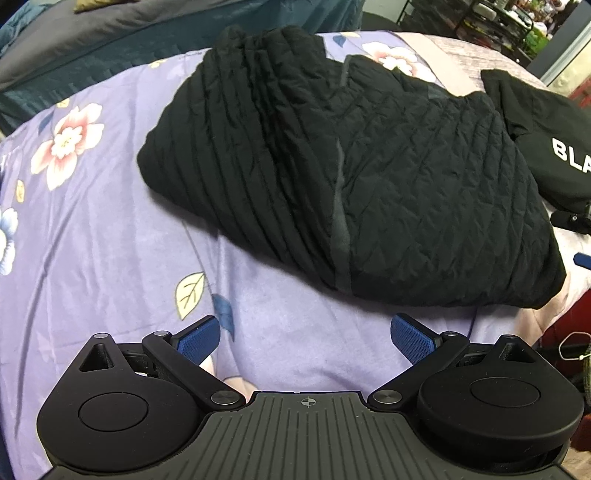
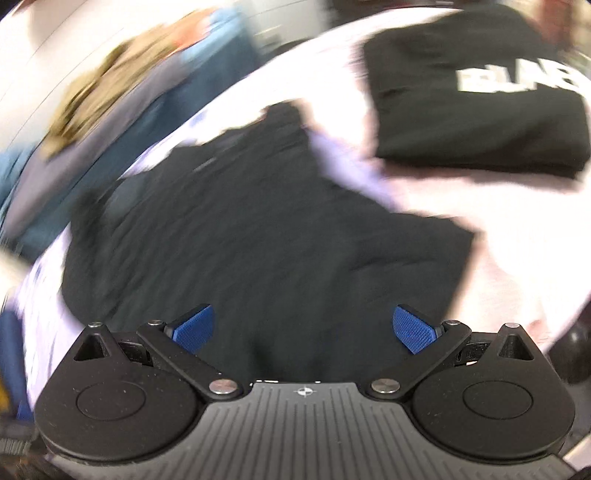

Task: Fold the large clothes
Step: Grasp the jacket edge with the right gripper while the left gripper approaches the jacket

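Observation:
A black quilted jacket [image 1: 332,170] lies folded in a bundle on a purple floral bedsheet [image 1: 110,240]. My left gripper [image 1: 306,338] is open and empty, a little short of the jacket's near edge. In the right wrist view, which is motion-blurred, the same jacket [image 2: 240,240] fills the middle. My right gripper [image 2: 303,328] is open and empty, just above the jacket's near part. A folded black garment with white letters [image 2: 480,107] lies beyond it; it also shows in the left wrist view [image 1: 554,147] at the right edge.
A dark teal and grey blanket [image 1: 110,40] lies along the far side of the bed. A metal rack [image 1: 498,26] stands at the back right. The bed's right edge [image 1: 546,314] drops off beside the jacket.

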Demonstrator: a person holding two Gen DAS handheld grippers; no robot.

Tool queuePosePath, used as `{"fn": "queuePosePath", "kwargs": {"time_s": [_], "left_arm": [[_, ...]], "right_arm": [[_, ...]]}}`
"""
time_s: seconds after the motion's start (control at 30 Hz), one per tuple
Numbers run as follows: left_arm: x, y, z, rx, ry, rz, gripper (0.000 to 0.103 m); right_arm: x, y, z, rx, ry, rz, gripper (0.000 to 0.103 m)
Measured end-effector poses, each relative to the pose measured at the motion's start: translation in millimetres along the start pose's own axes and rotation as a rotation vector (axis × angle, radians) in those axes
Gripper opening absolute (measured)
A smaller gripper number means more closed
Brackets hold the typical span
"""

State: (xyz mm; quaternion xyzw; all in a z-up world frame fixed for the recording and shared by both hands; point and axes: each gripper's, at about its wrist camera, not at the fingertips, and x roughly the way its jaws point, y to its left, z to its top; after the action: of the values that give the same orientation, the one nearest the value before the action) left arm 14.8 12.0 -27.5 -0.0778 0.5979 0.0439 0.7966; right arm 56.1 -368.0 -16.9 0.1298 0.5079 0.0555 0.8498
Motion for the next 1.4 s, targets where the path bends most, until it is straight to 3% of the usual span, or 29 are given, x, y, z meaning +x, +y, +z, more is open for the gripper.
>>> {"fn": "queuePosePath", "kwargs": {"time_s": [0.17,0.27,0.33,0.5,0.57,0.63,0.73,0.83,0.97,1.0,1.03,1.1,1.17,1.2,1.3,1.37,1.4], "left_arm": [[-0.5,-15.6,20.4,0.029,-0.028,-0.048,0.103],[-2.3,-33.2,38.2,0.075,-0.062,-0.068,0.103],[-1.4,-45.5,49.3,0.1,-0.076,-0.072,0.103],[0.8,-73.0,67.2,0.11,-0.096,-0.114,0.103],[1.1,-77.9,66.2,0.11,-0.091,-0.13,0.103],[-0.7,-80.7,64.7,0.119,-0.085,-0.131,0.103],[-4.0,-73.4,60.0,0.111,-0.078,-0.108,0.103],[-9.3,-59.2,55.6,0.054,-0.082,-0.103,0.103],[-11.1,-42.0,54.2,-0.011,-0.075,-0.095,0.103],[-12.7,-39.3,53.8,-0.019,-0.079,-0.093,0.103],[-14.5,-38.2,52.9,-0.023,-0.085,-0.089,0.103],[-16.6,-36.3,52.0,-0.029,-0.092,-0.085,0.103],[-18.1,-35.7,49.6,-0.036,-0.094,-0.084,0.103],[-17.0,-36.0,48.5,-0.041,-0.089,-0.081,0.103],[-16.0,-37.5,45.1,-0.05,-0.083,-0.082,0.103],[-17.6,-36.4,43.3,-0.052,-0.094,-0.087,0.103],[-19.1,-35.4,42.7,-0.059,-0.107,-0.086,0.103]], "right_arm": [[21.8,-82.2,24.8,0.206,-0.023,-0.081,0.102],[33.6,-122.6,32.9,0.359,-0.024,-0.041,0.102],[42.7,-130.4,38.0,0.378,-0.025,-0.011,0.102],[77.0,-114.5,71.4,0.163,-0.036,0.092,0.097],[97.8,-93.8,86.7,0.035,0.024,0.133,0.088],[120.7,-75.3,96.6,-0.089,0.056,0.152,0.072],[146.7,-51.6,105.4,-0.225,0.065,0.148,0.066],[163.3,-31.2,116.4,-0.284,0.044,0.186,0.066],[173.4,-14.4,127.6,-0.25,0.055,0.347,0.067],[179.9,-6.1,128.9,-0.247,0.068,0.347,0.07],[186.2,3.6,131.3,-0.27,0.068,0.299,0.079],[194.8,15.6,135.6,-0.286,0.044,0.183,0.084],[199.8,19.2,139.9,-0.26,0.041,0.235,0.084],[202.5,23.4,141.7,-0.271,0.047,0.265,0.081],[206.6,36.9,147.1,-0.319,0.037,0.329,0.06],[214.6,42.3,154.2,-0.251,0.075,0.322,0.022],[214.1,45.0,155.2,-0.217,0.09,0.312,0.017]]}}
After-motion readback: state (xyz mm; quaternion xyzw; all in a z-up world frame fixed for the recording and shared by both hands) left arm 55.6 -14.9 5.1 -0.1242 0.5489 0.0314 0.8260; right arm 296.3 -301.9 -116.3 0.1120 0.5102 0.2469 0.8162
